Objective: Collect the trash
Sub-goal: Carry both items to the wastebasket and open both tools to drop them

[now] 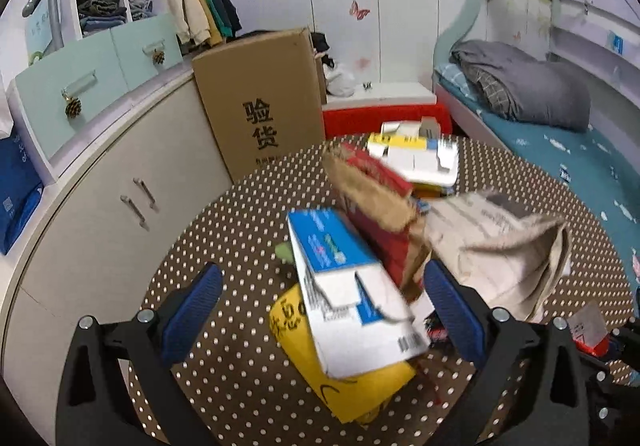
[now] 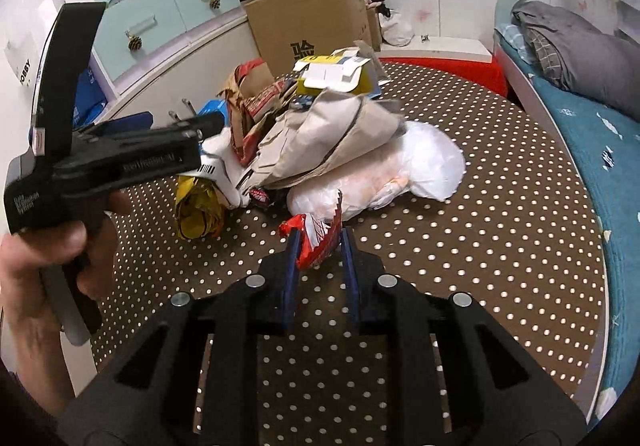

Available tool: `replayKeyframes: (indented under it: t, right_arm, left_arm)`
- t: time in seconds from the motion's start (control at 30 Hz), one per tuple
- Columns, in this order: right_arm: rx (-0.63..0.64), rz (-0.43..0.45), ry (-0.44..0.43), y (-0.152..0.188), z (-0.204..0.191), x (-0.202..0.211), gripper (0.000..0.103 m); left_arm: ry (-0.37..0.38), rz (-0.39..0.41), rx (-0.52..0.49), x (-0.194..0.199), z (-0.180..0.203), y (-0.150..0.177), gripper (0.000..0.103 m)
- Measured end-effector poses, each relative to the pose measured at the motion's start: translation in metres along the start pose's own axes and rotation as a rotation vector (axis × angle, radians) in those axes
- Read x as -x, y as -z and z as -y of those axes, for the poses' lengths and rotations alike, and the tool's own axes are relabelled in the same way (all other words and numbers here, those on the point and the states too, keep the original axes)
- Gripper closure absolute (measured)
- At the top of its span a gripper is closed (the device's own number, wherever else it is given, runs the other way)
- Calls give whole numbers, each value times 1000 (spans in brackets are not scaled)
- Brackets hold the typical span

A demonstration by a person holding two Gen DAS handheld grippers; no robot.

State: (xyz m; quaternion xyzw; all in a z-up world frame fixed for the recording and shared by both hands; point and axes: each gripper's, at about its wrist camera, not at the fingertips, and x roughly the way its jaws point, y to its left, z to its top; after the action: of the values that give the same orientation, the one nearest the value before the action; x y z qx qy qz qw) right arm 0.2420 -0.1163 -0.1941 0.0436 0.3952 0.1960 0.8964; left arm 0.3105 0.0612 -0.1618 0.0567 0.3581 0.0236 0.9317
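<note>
A pile of trash lies on the brown polka-dot rug (image 1: 224,378). My left gripper (image 1: 320,302) is open, its blue pads on either side of a blue-and-white carton (image 1: 348,298) that rests on a yellow bag (image 1: 352,390). A red-and-brown paper bag (image 1: 380,214) and a beige paper bag (image 1: 500,246) lie behind. My right gripper (image 2: 320,250) is shut on a red-and-white snack wrapper (image 2: 316,240), held above the rug before the pile. A white plastic bag (image 2: 400,170) lies beyond it. The left gripper (image 2: 188,134) shows from the side in the right wrist view.
A tall cardboard box (image 1: 260,98) stands against the white cabinet (image 1: 120,214). A yellow-and-white carton (image 1: 416,154) lies at the pile's far end. A red-and-white stool (image 1: 384,110) stands behind. A bed (image 1: 560,150) with a grey blanket runs along the right.
</note>
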Motion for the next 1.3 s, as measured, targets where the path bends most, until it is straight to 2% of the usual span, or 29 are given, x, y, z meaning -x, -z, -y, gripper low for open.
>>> replayKeyframes:
  t: [0.27,0.3,0.33,0.37,0.4,0.43,0.5,0.87,1.1,1.3]
  right_arm:
    - [-26,30,13,-5,12,12,83]
    - [-30,36,16,-6,14,14,83]
    - [-33,41,21,-6,17,17,83]
    - [-36,44,24,-6,19,20,83]
    - [-41,49,28,-6,23,22,83]
    - [-49,53,29,-7,26,24,83]
    - [-65,69,36,-8,35,31,83]
    - [-126,196,65,-14,79,83,83]
    - [-175,263,125,-13,122,122,83]
    - [-248,304,208,0,172,157,83]
  left_arm:
    - [6,19,-30,-23,20,-26,5]
    - [5,22,-35,-27,22,-28,16]
    - [17,19,-41,-31,23,-30,50]
    - [31,2,-37,-36,23,-31,63]
    - [75,-1,-3,-38,19,-32,68]
    - [87,7,15,-37,17,-32,78]
    - [102,30,31,-31,14,-32,86]
    - [192,208,59,41,18,-40,87]
    - [331,271,38,90,62,-46,87]
    - [456,263,-10,112,124,-46,87]
